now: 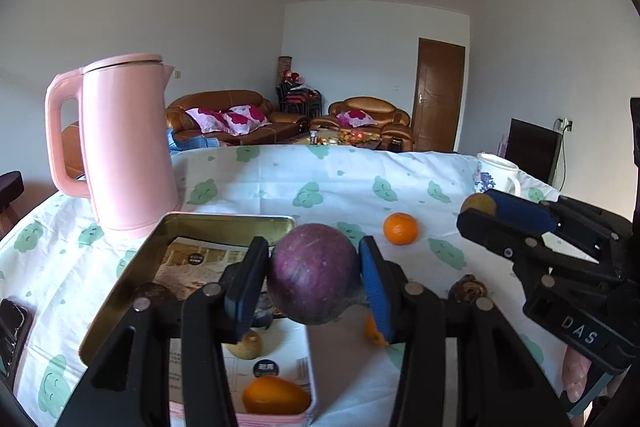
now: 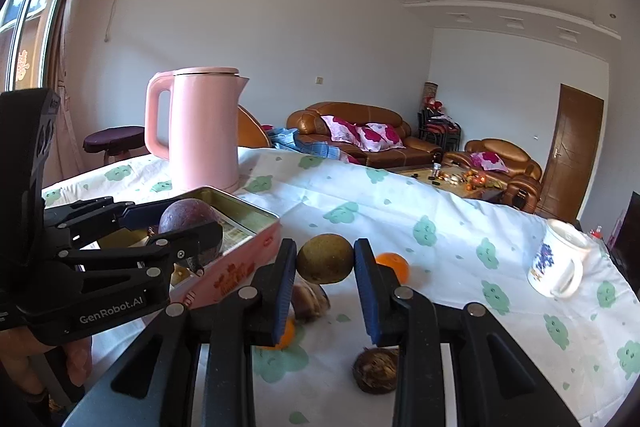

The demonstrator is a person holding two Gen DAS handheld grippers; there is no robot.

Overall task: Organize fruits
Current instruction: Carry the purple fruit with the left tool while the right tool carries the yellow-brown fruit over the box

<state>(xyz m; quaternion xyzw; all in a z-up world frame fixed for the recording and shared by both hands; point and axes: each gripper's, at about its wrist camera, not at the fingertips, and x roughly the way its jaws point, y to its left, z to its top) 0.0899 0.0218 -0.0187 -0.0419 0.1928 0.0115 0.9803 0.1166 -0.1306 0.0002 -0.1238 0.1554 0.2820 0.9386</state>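
Both jaws pinch fruit. Left gripper [image 1: 314, 279] clamps a purple round fruit [image 1: 314, 273] between its blue pads, held above the near right edge of the tin box [image 1: 120, 279]. Right gripper [image 2: 325, 263] clamps a small brown-green round fruit [image 2: 325, 259], held in the air just right of the tin box.

Tin box is open, gold rim, pink outer wall, paper lining. Inside it: an orange fruit [image 1: 272, 395] at the near end, a small tan fruit [image 1: 246, 345] beyond that, one dark item partly hidden behind the left gripper.

Right of the tin box on the white cloth [image 1: 340, 183] with green prints: a tangerine [image 1: 401, 228], a dark brown wrinkled fruit [image 1: 467, 289], another orange one [image 1: 372, 331] mostly hidden behind the pad.

Pink kettle [image 1: 124, 143] stands just behind the tin box. White floral mug [image 2: 558, 259] sits well right of it.
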